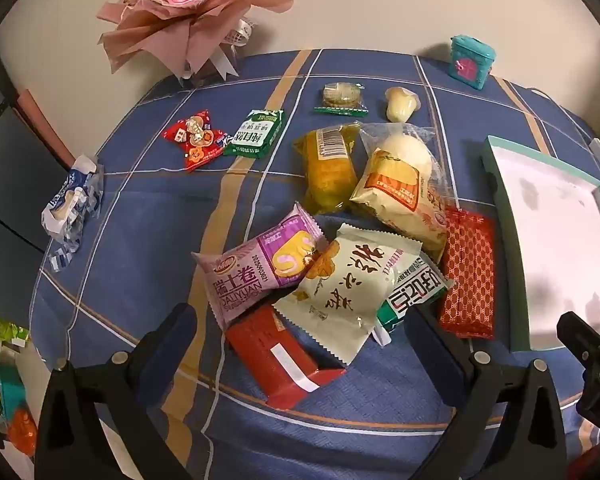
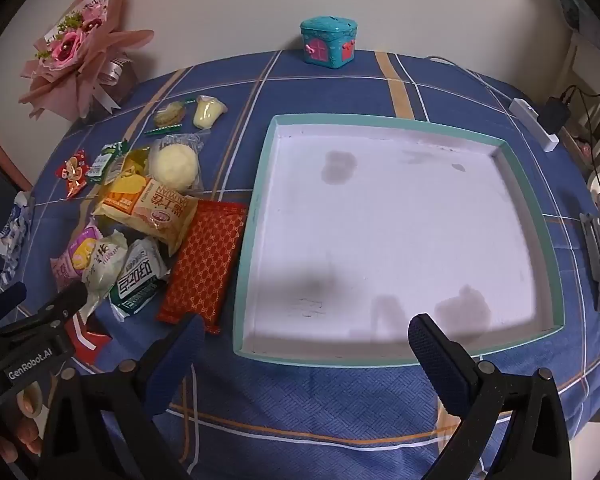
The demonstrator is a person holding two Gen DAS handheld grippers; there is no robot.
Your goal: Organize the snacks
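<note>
Left wrist view. The left gripper (image 1: pixel 300 320) hangs above the near end of the snack pile with its 2 fingers spread wide and nothing between them. Directly beneath lie a plain red packet (image 1: pixel 284 360), a pale green-white packet (image 1: pixel 352 284) and a pink Swiss-roll packet (image 1: pixel 260 268), overlapping one another. Beyond them sit a yellow cake in clear wrap (image 1: pixel 328 168) and a cream-and-orange packet (image 1: pixel 404 192), which leans across it. A red patterned packet (image 1: pixel 468 276) lies just beside the tray (image 1: pixel 496 164). Farther back, apart from the pile, are a red candy wrapper (image 1: pixel 196 140), a small green packet (image 1: pixel 256 134), a wrapped biscuit (image 1: pixel 342 98) and a jelly cup (image 1: pixel 400 104). A crumpled blue-white wrapper (image 1: pixel 72 204) lies near the cloth's left edge; whether it still holds anything cannot be judged.

Right wrist view. The right gripper (image 2: pixel 304 340) hovers over the near rim of the tray, fingers likewise wide apart and empty. The tray's white floor is bare except for faint grey stains. All snacks remain on the blue checked tablecloth (image 2: pixel 340 420), left of the tray.

Progress. Judged from both views, sorting has not started: 0 snacks are in the tray, and every packet remains to be moved.
</note>
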